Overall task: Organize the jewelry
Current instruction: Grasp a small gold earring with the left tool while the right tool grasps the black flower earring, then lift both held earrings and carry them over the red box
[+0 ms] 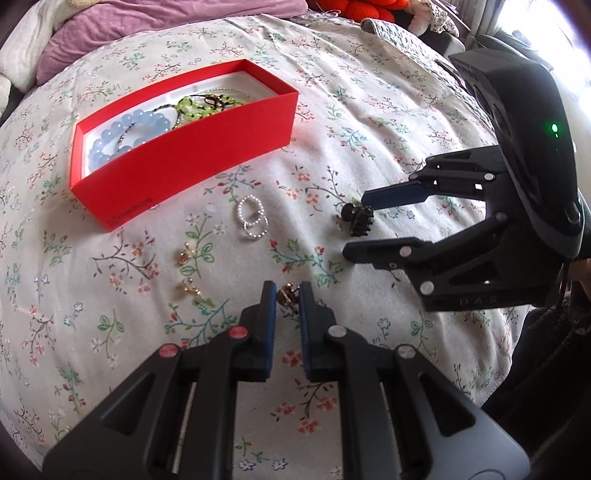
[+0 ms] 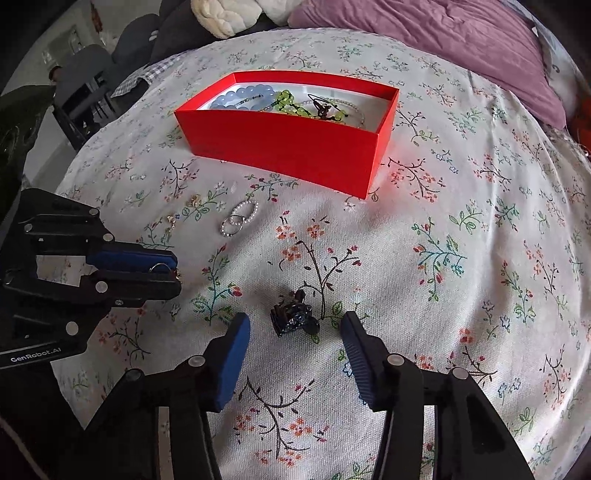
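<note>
A red box (image 1: 192, 173) (image 2: 295, 147) on the floral bedspread holds blue beads, green beads and other jewelry. My left gripper (image 1: 288, 293) is shut on a small bronze earring (image 1: 286, 294); it shows in the right wrist view (image 2: 173, 271) with the earring's ring between its tips. My right gripper (image 2: 295, 328) is open, its jaws on either side of a small black hair claw (image 2: 293, 319) lying on the bedspread. In the left wrist view the right gripper (image 1: 356, 227) sits around the claw (image 1: 357, 219). Pearl rings (image 1: 253, 218) (image 2: 239, 218) and two gold earrings (image 1: 186, 251) (image 1: 190, 288) lie loose.
A purple pillow (image 2: 443, 40) and white cushions (image 2: 225, 16) lie at the head of the bed. Red plush (image 1: 364, 9) sits at the far edge. Chairs (image 2: 85, 85) stand beyond the bed's left side.
</note>
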`<state>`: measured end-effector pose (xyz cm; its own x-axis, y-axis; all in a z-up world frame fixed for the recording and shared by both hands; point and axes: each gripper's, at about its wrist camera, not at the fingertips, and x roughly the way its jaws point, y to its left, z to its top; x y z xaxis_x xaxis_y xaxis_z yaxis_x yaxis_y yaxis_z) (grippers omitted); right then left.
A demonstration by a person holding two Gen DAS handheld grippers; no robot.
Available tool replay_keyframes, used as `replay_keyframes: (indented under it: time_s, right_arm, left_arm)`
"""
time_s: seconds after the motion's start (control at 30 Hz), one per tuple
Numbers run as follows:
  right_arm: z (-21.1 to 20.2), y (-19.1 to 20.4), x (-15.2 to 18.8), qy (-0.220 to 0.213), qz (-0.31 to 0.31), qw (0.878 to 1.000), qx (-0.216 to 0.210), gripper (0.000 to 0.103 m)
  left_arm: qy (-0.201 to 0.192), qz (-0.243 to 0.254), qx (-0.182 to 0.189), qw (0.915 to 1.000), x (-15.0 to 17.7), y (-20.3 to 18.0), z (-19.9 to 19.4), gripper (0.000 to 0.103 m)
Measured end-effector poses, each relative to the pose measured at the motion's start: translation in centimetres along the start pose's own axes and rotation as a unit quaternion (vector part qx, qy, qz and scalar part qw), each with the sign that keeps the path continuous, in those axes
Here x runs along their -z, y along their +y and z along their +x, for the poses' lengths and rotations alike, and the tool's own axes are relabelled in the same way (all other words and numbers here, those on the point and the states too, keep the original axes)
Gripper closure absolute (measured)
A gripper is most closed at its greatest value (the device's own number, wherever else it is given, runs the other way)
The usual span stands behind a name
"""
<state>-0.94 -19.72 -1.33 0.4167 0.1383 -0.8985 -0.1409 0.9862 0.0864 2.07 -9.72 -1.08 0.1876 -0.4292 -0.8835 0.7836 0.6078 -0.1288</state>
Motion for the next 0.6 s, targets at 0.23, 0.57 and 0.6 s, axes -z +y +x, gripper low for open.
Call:
replay_keyframes:
  time_s: [0.23,0.57,0.6]
  right_arm:
    - [-0.02,-0.09,-0.26,-0.002,0.002,1.0,0.001,0.077]
    - [-0.31,0.17,-0.29,-0.002,-0.003,1.0,0.004,0.077]
    - [-0.39,0.19,-0.32,-0.003,-0.004,1.0,0.003,0.077]
  left_arm:
    - [-0.003,-0.002,-0.002,1.0,-0.16,0.13,-0.21,0.09]
    - [-0.006,-0.01,-0.009,0.9999,-0.39,0.62,-0.52,0.09]
    - [-0.007,-0.011,-0.01,0.9999,-0.45,0.69,-0.59,0.09]
